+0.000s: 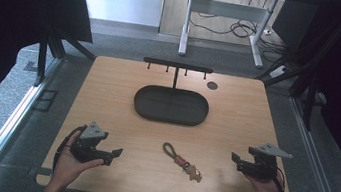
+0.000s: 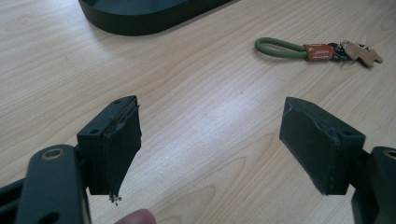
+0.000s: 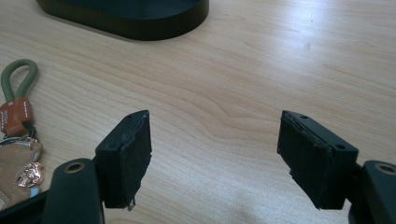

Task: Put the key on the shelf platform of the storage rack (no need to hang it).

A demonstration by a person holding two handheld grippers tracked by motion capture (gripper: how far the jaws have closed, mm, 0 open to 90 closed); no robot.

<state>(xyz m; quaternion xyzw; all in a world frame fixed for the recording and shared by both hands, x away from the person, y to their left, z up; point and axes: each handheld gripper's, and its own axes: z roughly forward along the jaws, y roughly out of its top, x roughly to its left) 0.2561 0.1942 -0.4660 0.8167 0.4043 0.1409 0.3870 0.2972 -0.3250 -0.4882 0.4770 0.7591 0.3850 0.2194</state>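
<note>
Green-looped keychain (image 1: 182, 161) is lying on the table (image 1: 107, 97), just in front of the black tray (image 1: 171, 105). I'm holding left gripper (image 1: 116, 153) and right gripper (image 1: 234, 158) spread, empty, flanking it. The charm end is getting cut off in my right gripper view.

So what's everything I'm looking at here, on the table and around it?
keychain: one, green cord loop with an orange-brown tab and small charms, near edge of the table between the two grippers
tray: one, black, oval, middle of the table
hook rack: one, black T-shaped bar with small pegs, rising from the tray's far side
round disc: one, dark, far right part of the table
table: one, light wood
desk frame: one, white-legged, with cables on the floor behind
left gripper: one, black, jaws open, nothing between them
right gripper: one, black, jaws open, nothing between them
hands: two, each holding a gripper
</note>
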